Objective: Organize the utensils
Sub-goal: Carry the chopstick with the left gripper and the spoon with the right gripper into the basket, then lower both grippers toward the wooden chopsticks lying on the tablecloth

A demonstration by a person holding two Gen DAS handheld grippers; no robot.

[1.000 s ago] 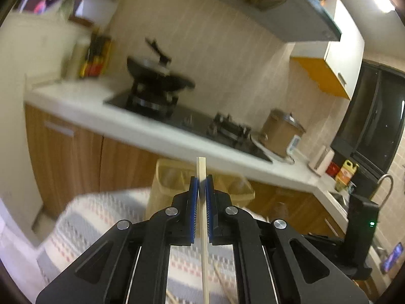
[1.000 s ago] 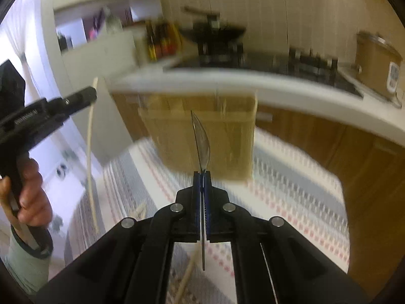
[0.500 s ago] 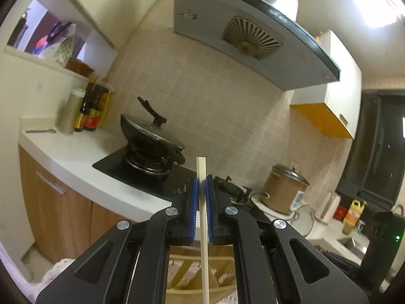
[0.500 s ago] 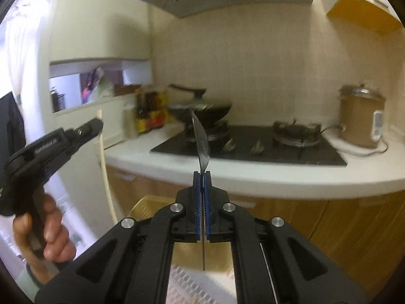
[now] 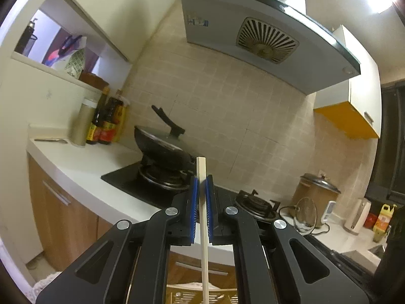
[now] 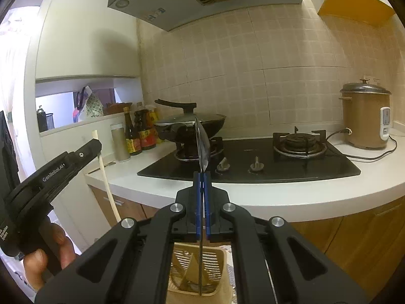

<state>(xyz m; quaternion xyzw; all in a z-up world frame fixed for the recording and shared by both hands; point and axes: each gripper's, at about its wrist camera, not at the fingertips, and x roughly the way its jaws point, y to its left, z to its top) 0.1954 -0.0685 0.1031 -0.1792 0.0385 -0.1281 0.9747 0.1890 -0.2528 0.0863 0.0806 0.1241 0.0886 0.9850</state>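
Left hand-held gripper (image 5: 201, 185) pinches chopstick (image 5: 202, 202), right hand-held gripper (image 6: 201, 177) pinches spoon (image 6: 202, 139), both upright above utensil basket (image 6: 195, 266). Risk: thin handles pivot in pads, miss the slots.

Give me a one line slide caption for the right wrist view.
Right gripper clamps a spoon upright above the slotted utensil basket, while the left gripper holds a chopstick nearby.

Left tool (image 5: 201, 185) clamps an upright pale chopstick (image 5: 202, 202), facing the hob's black wok (image 5: 162, 147)
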